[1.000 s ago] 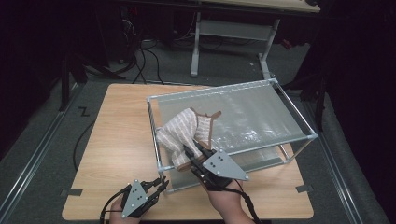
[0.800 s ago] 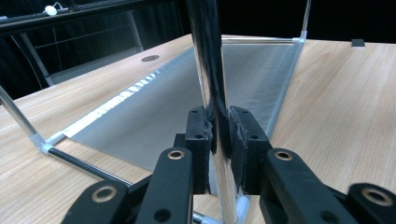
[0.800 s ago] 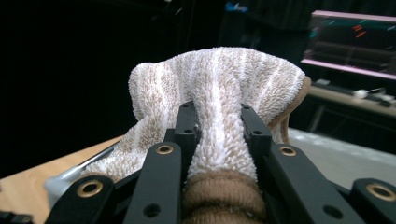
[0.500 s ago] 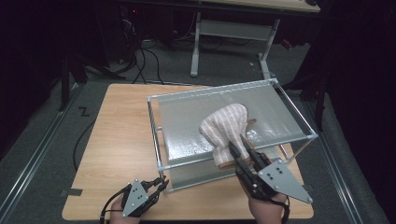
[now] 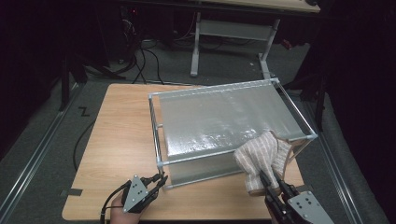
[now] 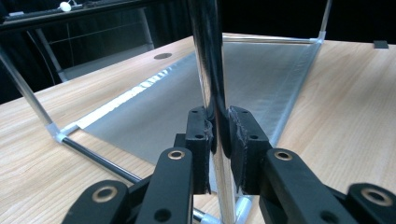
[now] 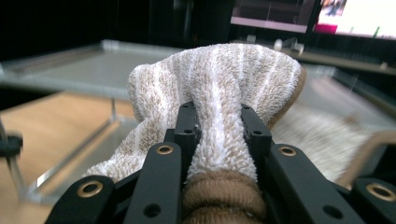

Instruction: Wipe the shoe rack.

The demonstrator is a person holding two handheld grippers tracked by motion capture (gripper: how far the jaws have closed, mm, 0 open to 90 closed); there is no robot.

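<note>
Both grippers grip — the right gripper (image 5: 270,183) has carried the striped towel (image 5: 261,156) to the rack's (image 5: 156,135) right front corner, bunched, hanging lengthwise; the left gripper (image 5: 160,178) clamps the corner post (image 6: 212,70)

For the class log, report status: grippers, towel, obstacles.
Left gripper shut on the frame post. Right gripper shut on the striped towel, at the frame's near right corner. Nothing in the way.

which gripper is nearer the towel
Right. The right gripper is shut on the towel; the left gripper clamps the frame's corner post, apart from the towel.
</note>
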